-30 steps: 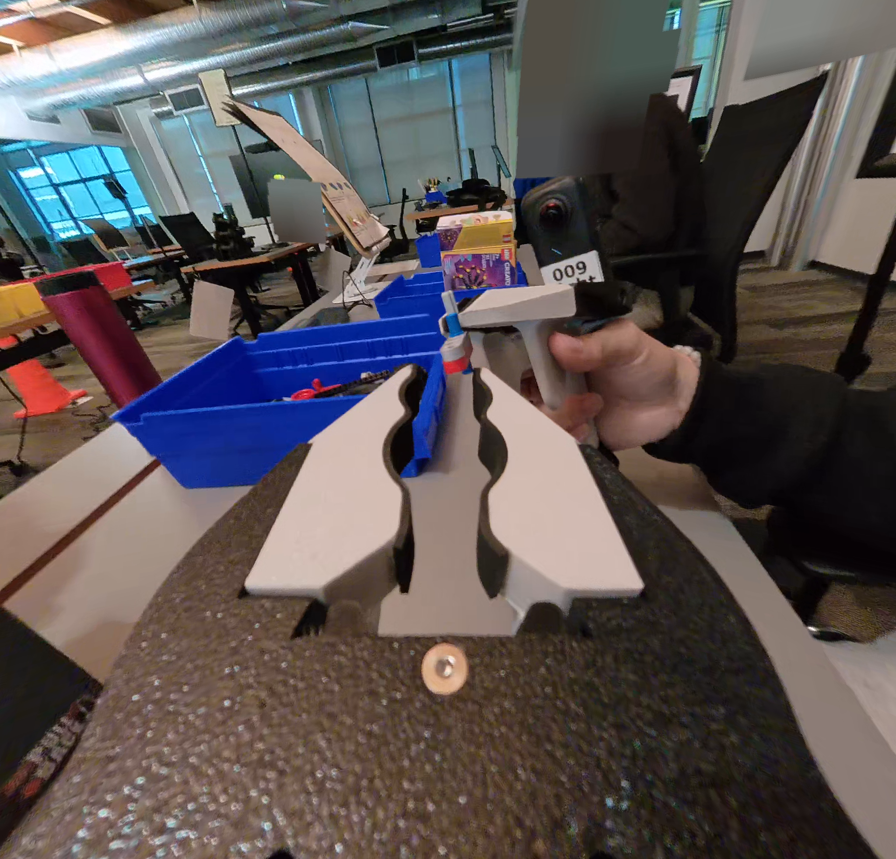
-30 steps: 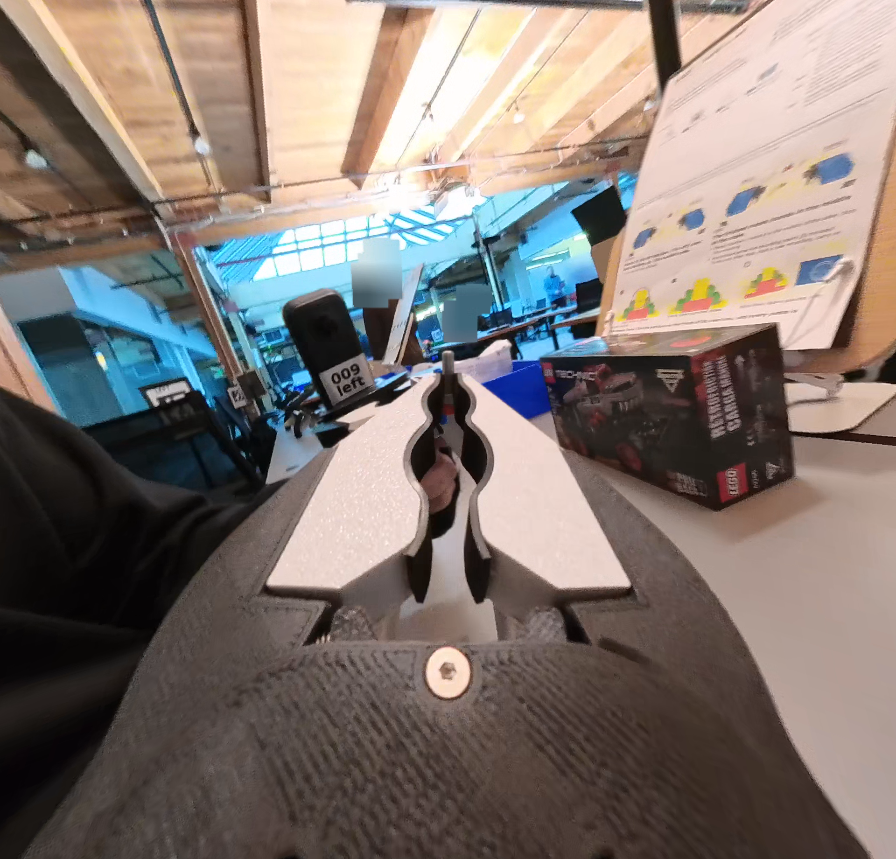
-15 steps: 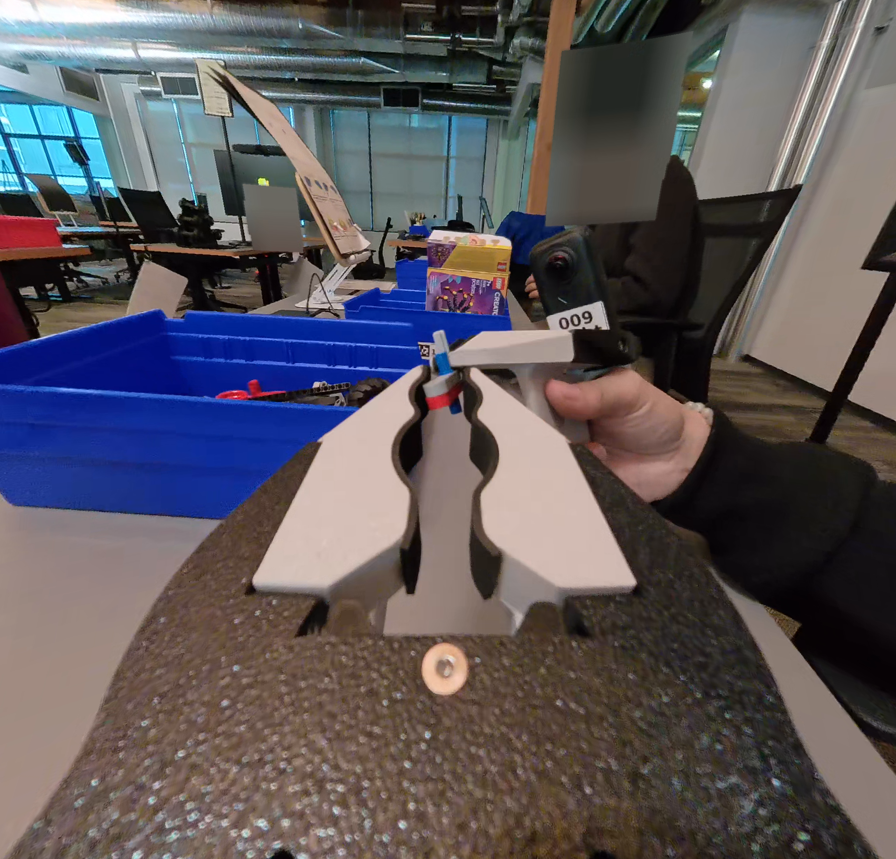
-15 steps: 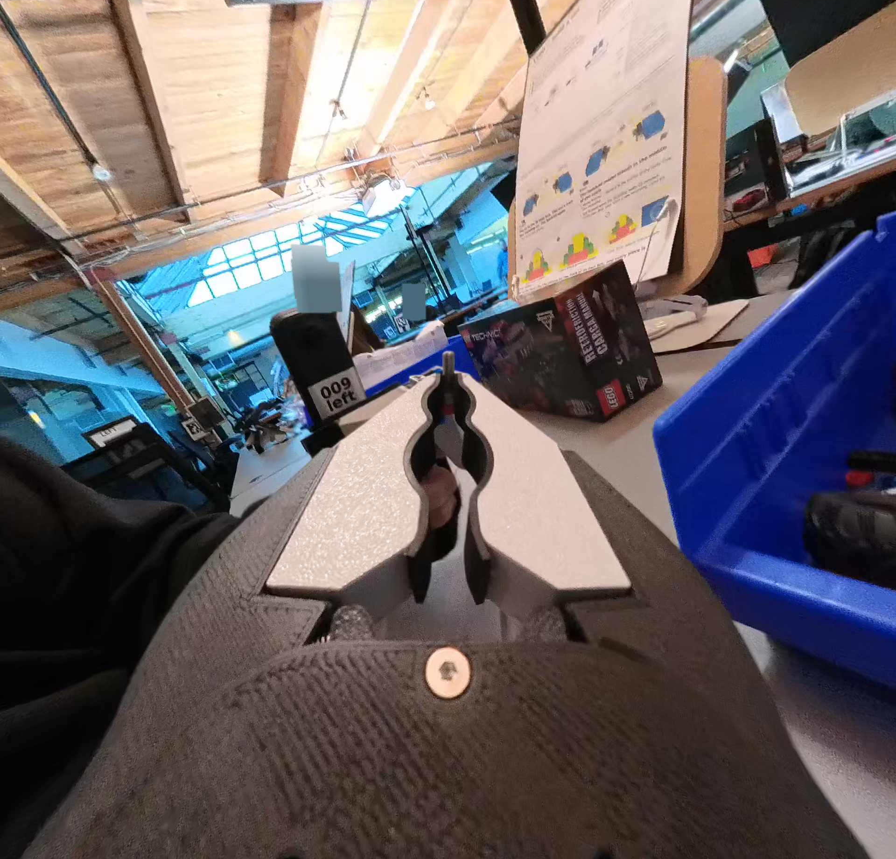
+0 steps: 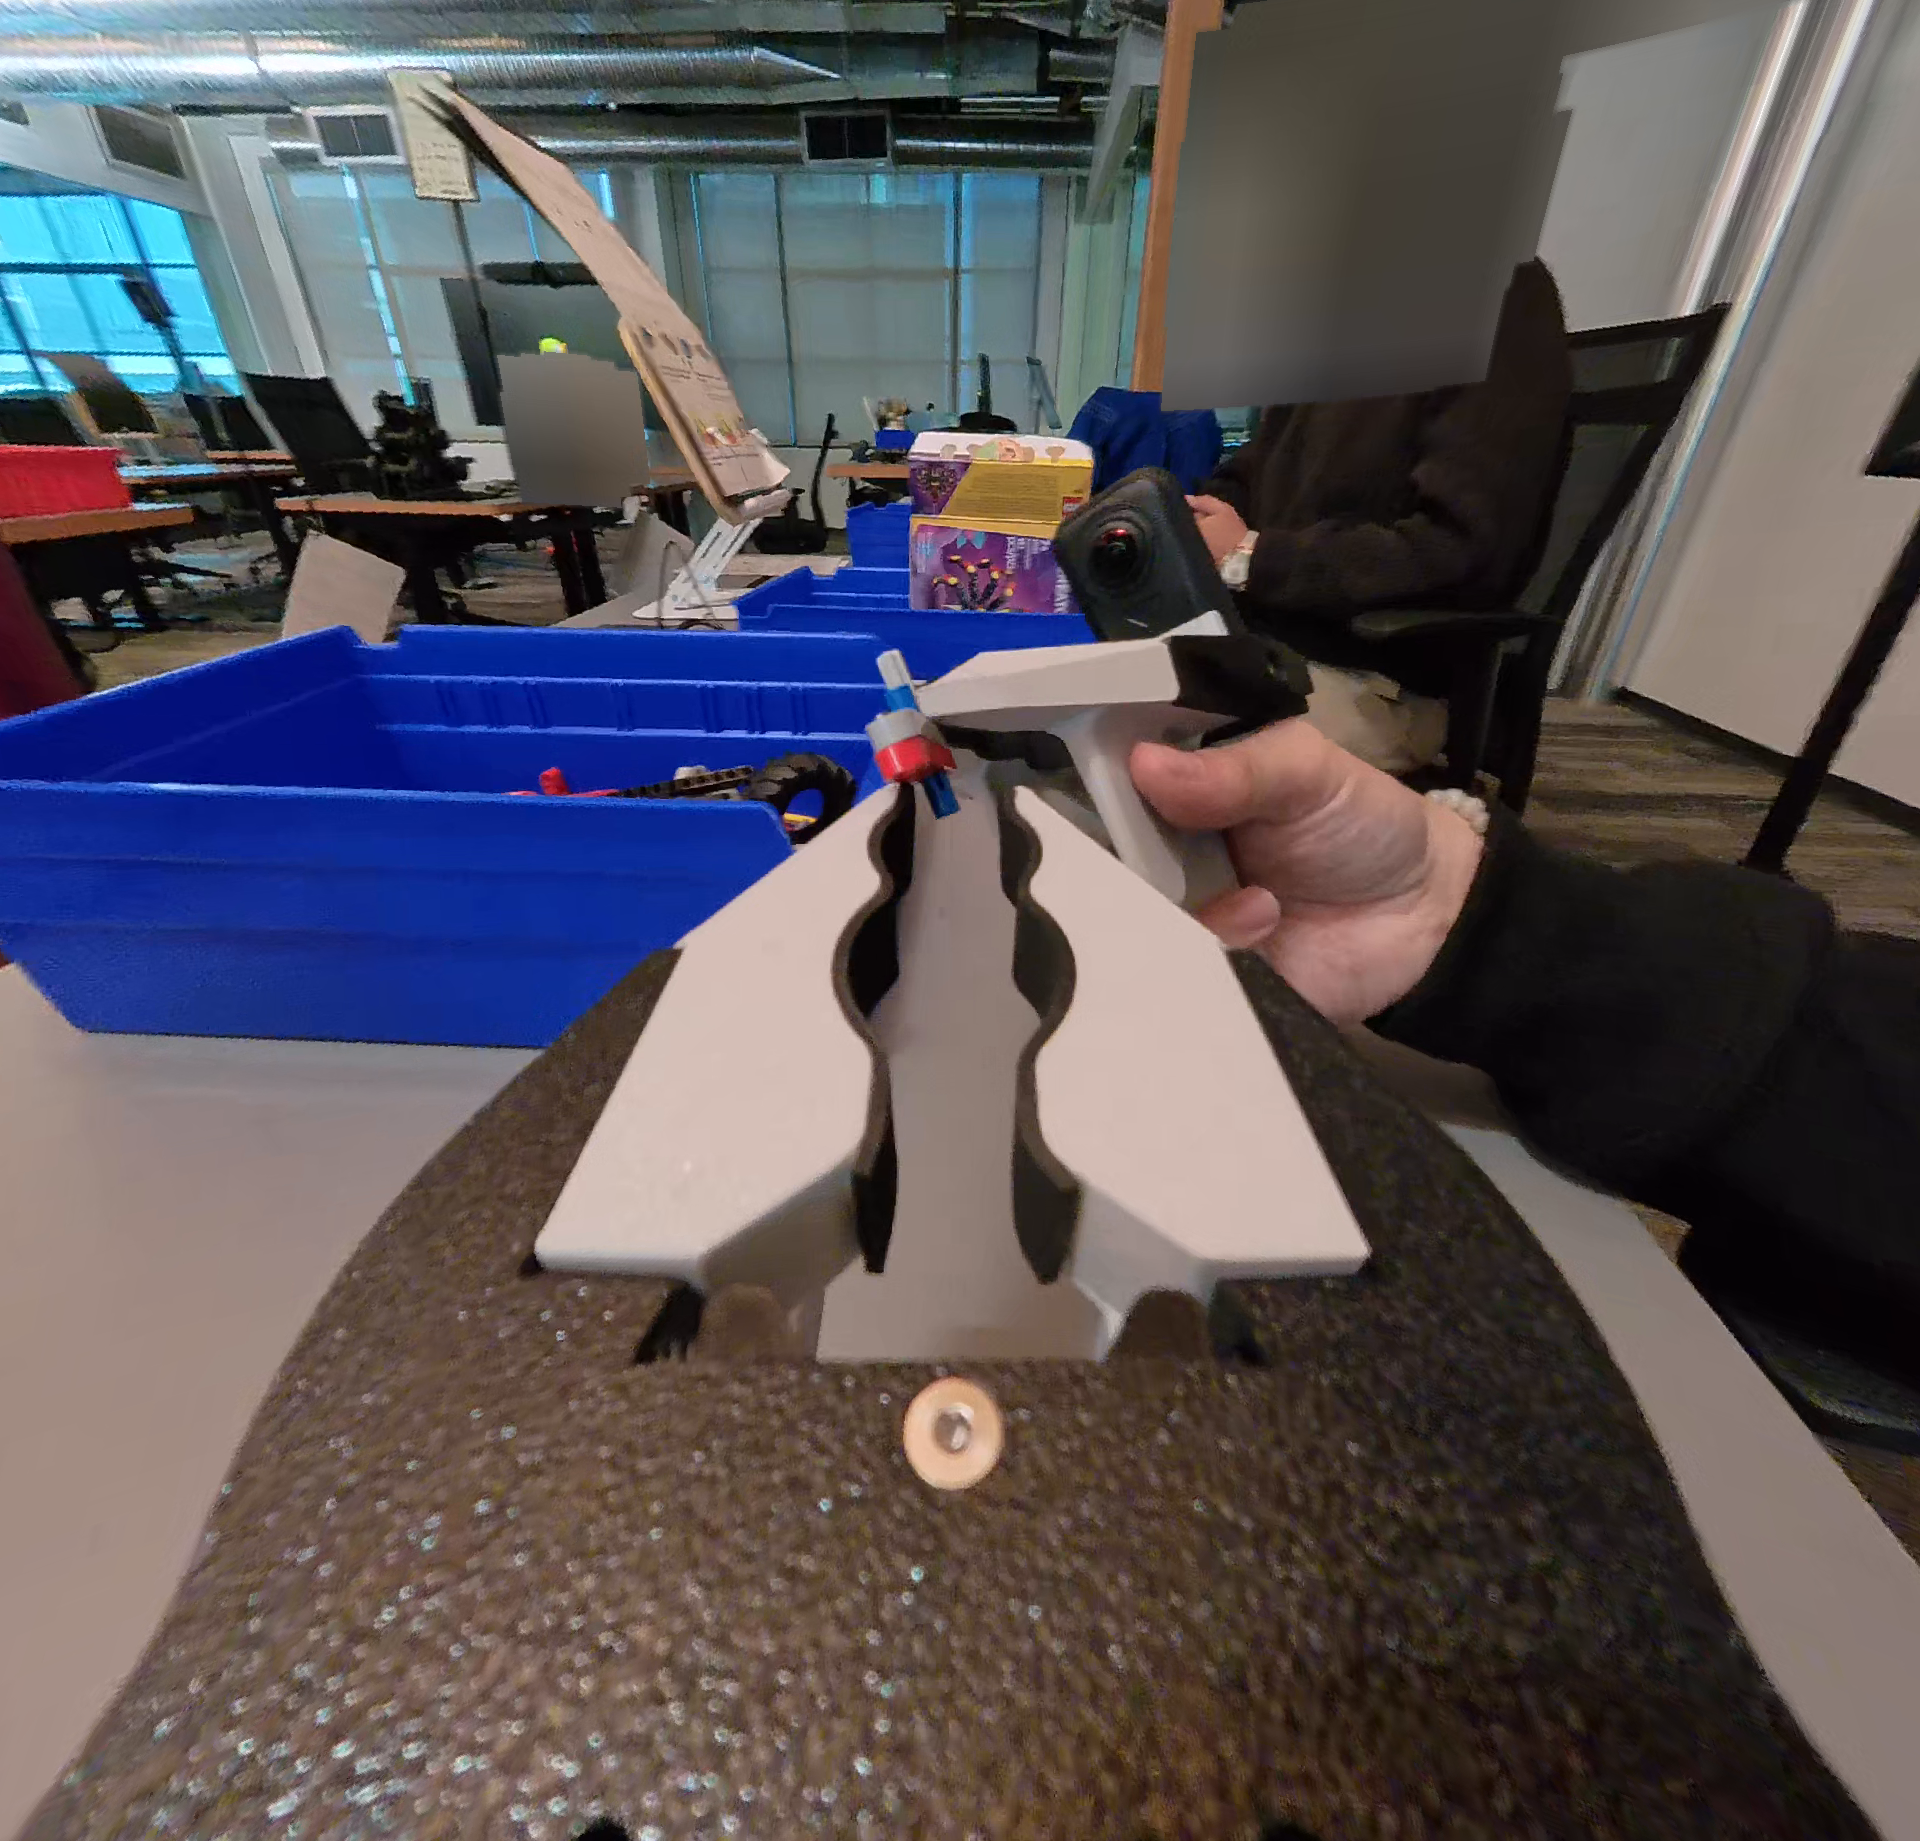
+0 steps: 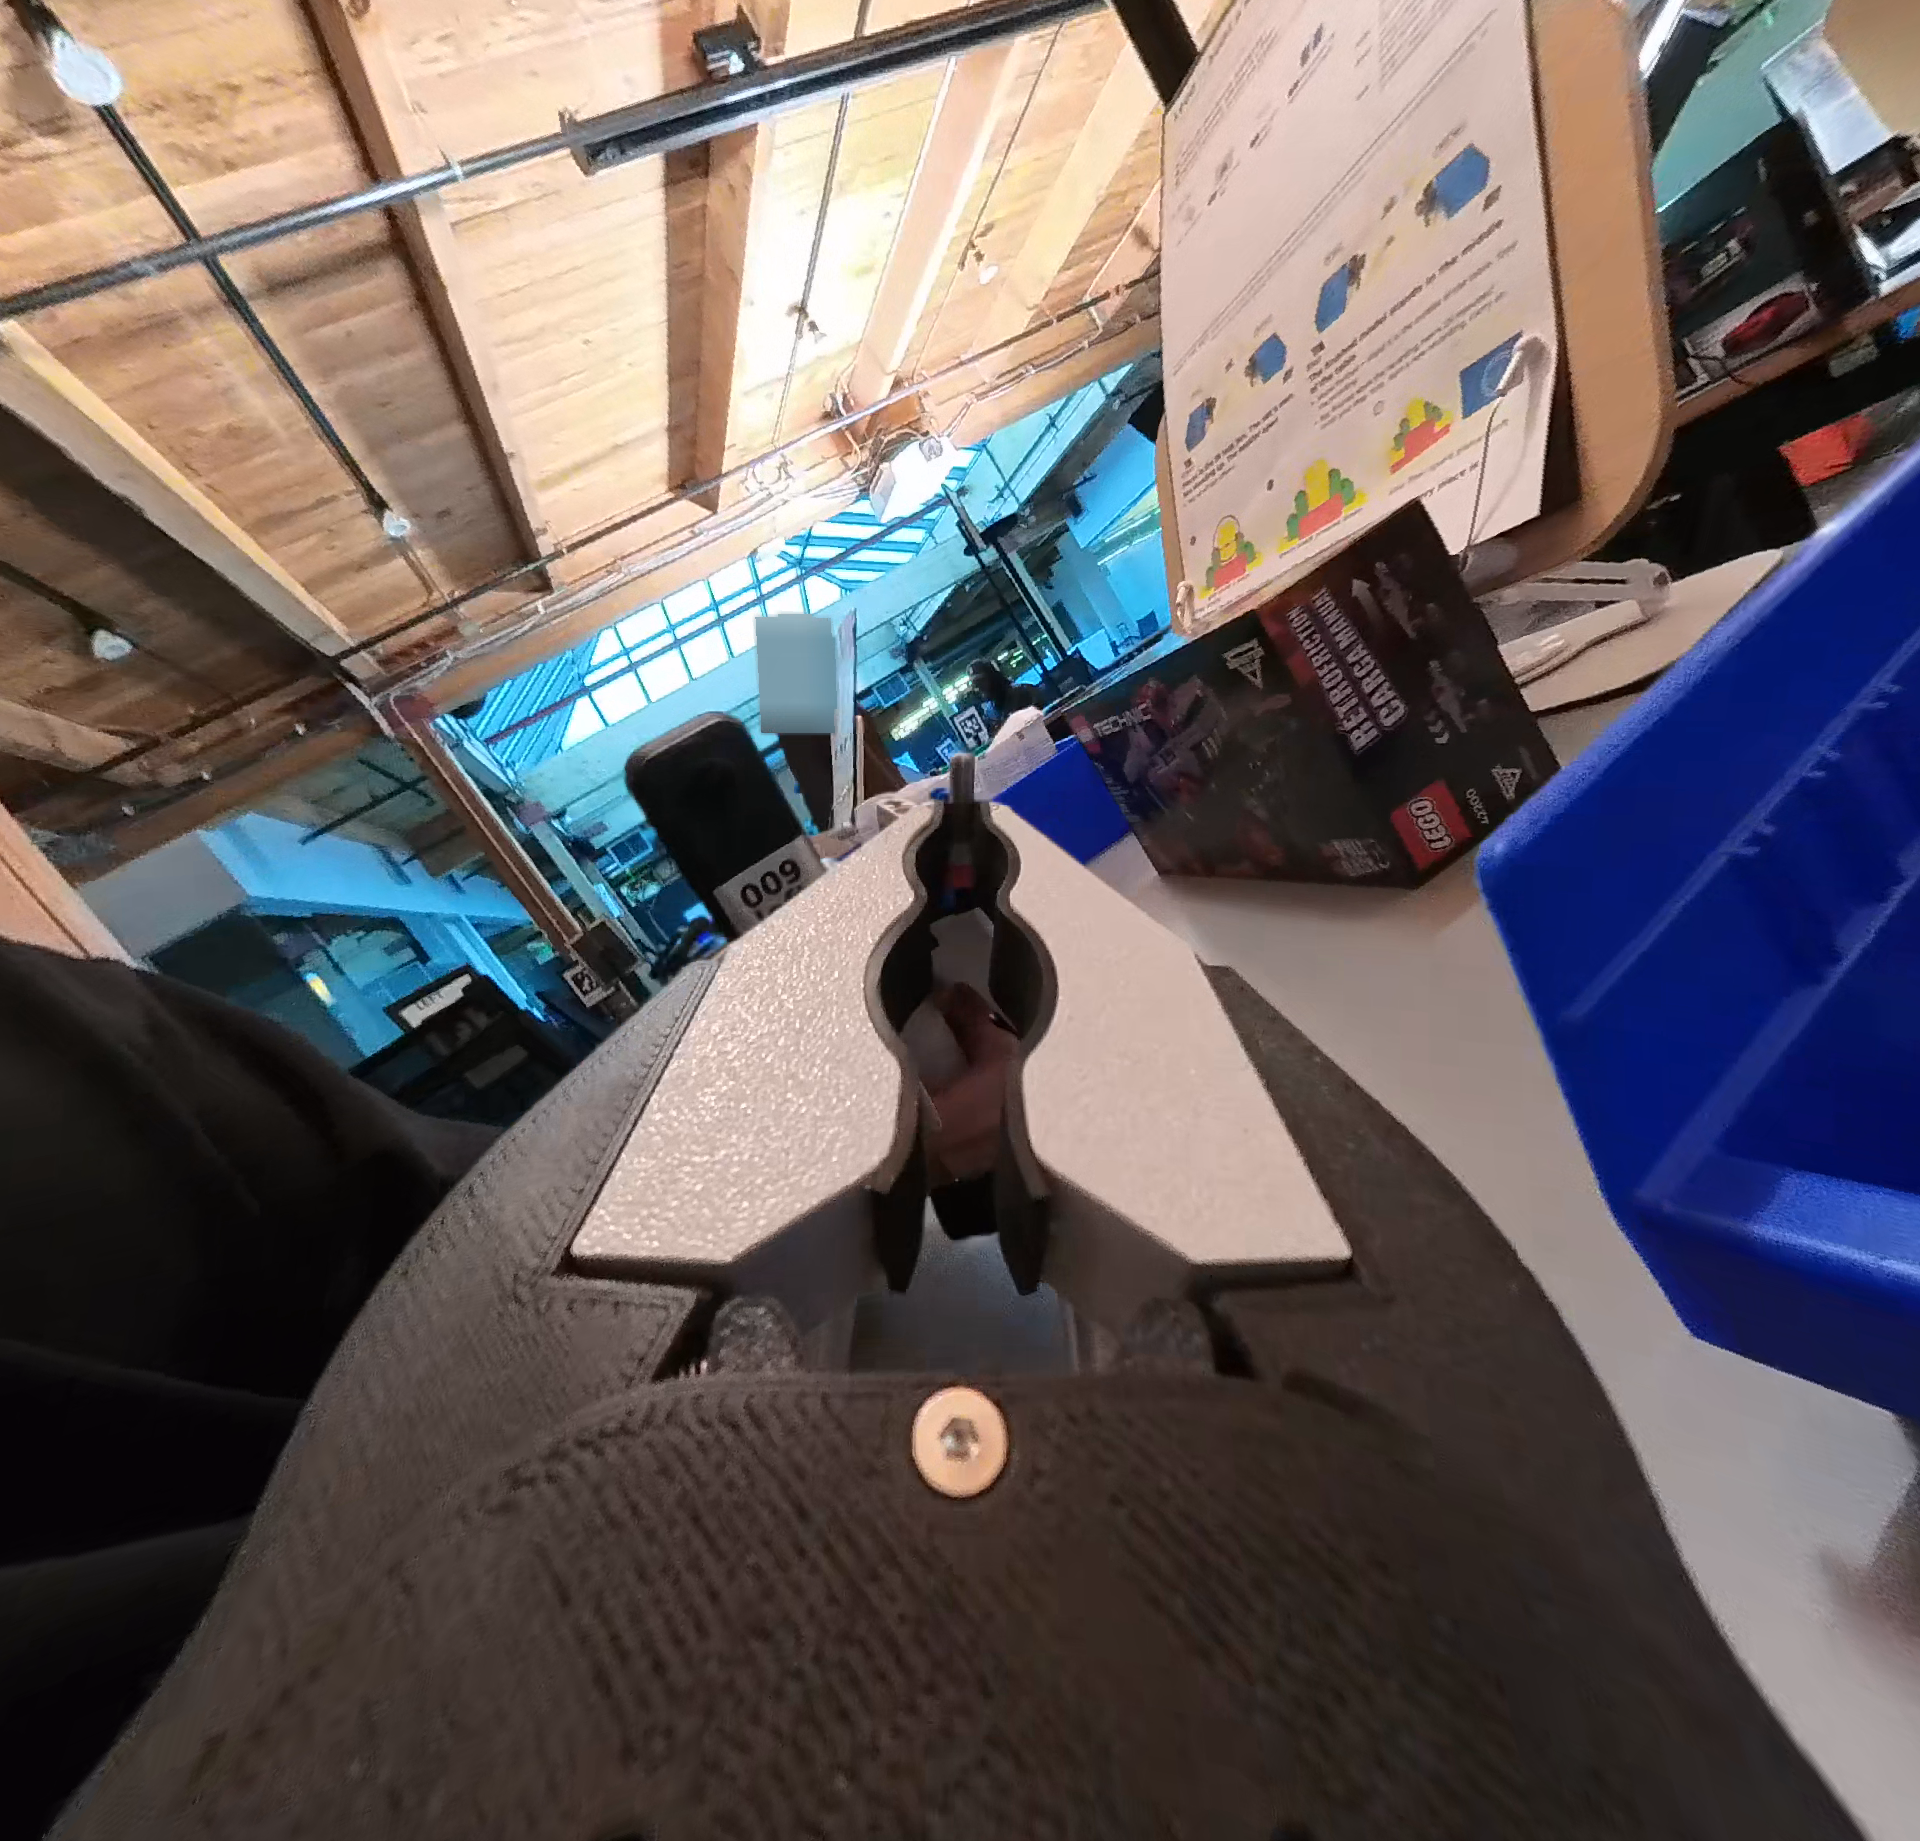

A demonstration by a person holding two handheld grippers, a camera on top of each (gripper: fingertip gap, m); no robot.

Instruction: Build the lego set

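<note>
- The small lego assembly (image 5: 907,747), a grey rod with red and blue bits, sits just above centre of the left wrist view, pinched at the tips of the right gripper (image 5: 940,705), jaws clamped on it.
- In the right wrist view the same piece (image 6: 961,825) pokes up between those closed tips at centre frame.
- Left gripper (image 5: 956,804) points up at it from below, fingers apart, a clear gap between them; the blue end is just beside the left fingertip (image 5: 899,815).
- A hand (image 5: 1320,856) grips the right tool's handle at centre right.
- Blue bin (image 5: 395,856) of loose parts fills the left side on the pale table (image 5: 208,1220).
- Dark lego box (image 6: 1320,742) stands upper right, under the instruction sheet (image 6: 1351,264).
</note>
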